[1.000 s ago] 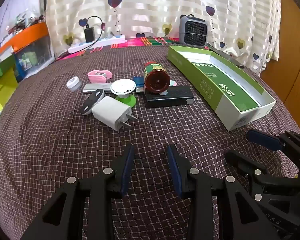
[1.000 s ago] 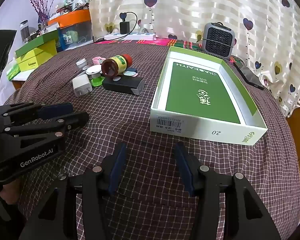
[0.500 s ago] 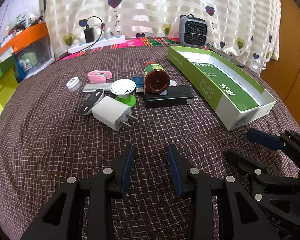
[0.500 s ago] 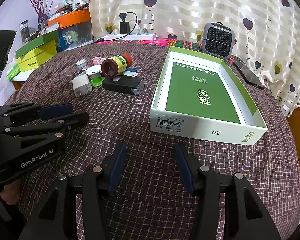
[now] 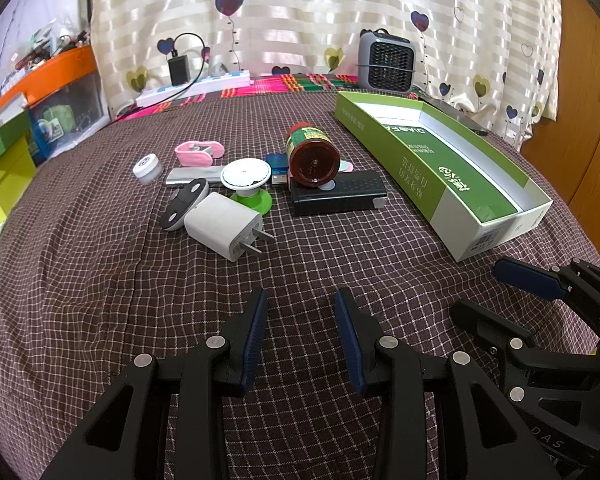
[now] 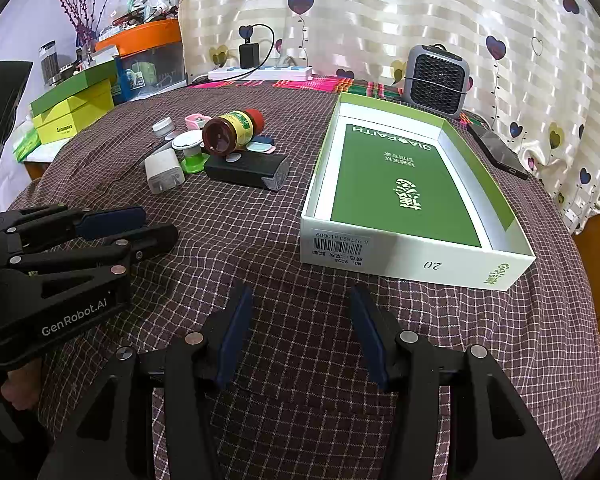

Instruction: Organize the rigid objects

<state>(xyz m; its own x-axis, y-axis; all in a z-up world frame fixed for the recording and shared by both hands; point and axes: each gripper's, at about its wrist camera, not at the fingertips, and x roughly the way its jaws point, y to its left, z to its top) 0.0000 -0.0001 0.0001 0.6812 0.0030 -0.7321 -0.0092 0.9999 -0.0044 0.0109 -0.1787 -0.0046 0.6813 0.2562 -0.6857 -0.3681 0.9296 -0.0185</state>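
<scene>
Home room, heart-print curtain [image 5: 300, 20], checked tablecloth [image 5: 100, 280], small heater [image 6: 436, 76], cluttered storage bins [image 6: 148, 56]

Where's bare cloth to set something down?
Free: the strip between the black power bank and the green box, and the near cloth before both grippers. Crowded: the cluster around the brown bottle and white charger.

**Cluster at eleven, box at one**

From the right wrist view, the box [image 6: 416, 248] lies at one o'clock. The cluster sits at eleven o'clock — bottle [image 6: 230, 132] resting on the power bank [image 6: 246, 170], charger [image 6: 164, 171] left of it, toward nine — and the heater [image 6: 436, 80] stands behind the box.
</scene>
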